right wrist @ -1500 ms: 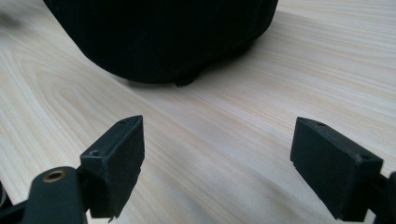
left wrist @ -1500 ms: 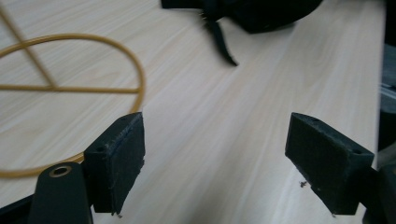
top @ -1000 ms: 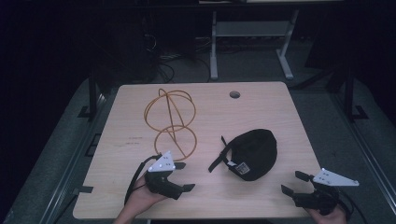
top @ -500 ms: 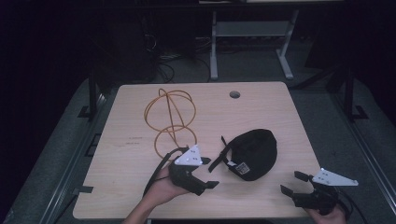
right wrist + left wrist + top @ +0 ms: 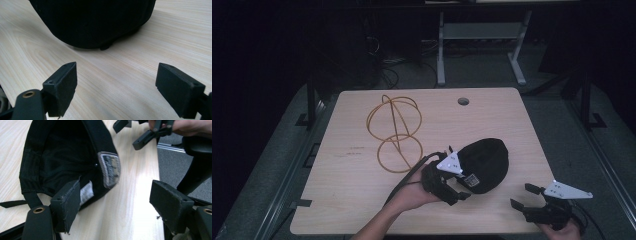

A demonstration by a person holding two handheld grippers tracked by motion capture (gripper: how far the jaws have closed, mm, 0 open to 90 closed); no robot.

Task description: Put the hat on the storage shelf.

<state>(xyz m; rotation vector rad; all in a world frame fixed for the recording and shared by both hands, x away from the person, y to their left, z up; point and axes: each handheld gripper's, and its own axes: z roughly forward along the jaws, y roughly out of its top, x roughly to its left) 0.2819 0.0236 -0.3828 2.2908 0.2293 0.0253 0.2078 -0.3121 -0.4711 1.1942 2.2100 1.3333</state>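
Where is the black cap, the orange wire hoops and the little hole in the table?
black cap [image 5: 486,161], high view, on its crown.
orange wire hoops [image 5: 378,154], high view, on the lower ring's wire.
hole [image 5: 463,101], high view, on its middle.

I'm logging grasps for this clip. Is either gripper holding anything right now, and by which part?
Nothing is held. The left gripper is open at the black cap; the right gripper is open over bare table.

Black cap [image 5: 484,164]; orange wire hoops [image 5: 395,131]; pale wood-grain table [image 5: 352,170]
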